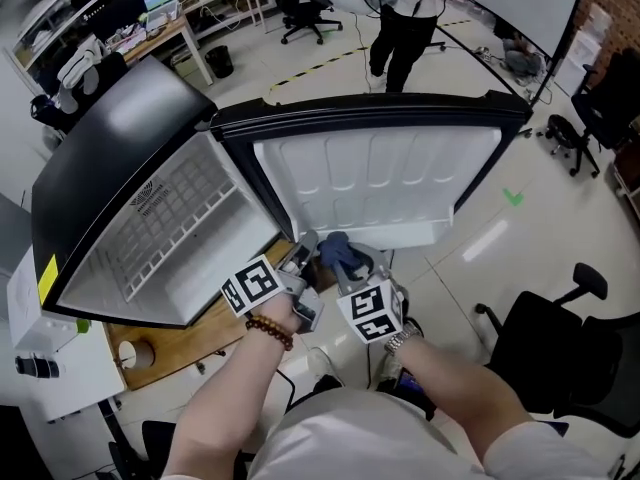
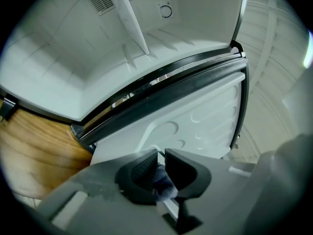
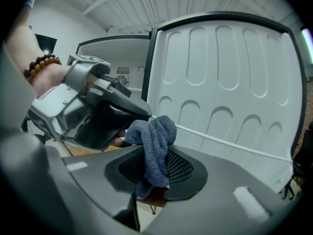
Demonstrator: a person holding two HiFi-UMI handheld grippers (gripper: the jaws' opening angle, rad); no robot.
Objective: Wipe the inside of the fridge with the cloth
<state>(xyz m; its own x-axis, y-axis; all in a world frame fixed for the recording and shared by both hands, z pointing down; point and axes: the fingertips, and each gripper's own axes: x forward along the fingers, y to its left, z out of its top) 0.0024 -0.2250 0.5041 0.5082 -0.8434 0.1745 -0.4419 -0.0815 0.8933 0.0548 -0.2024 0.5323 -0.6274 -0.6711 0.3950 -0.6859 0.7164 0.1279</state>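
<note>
Both pinch the cloth [image 3: 154,133]: my left hand-held gripper [image 2: 161,160] its end, my right hand-held gripper [image 3: 155,165] its middle. The fridge [image 1: 180,218] gapes at frame left, nearer my left.

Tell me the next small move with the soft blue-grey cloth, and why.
Probably open the left gripper: it pinches only a corner of the soft blue-grey cloth, while the right gripper clamps its bulk. Freed, the right could carry it into the black fridge's white interior.
</note>
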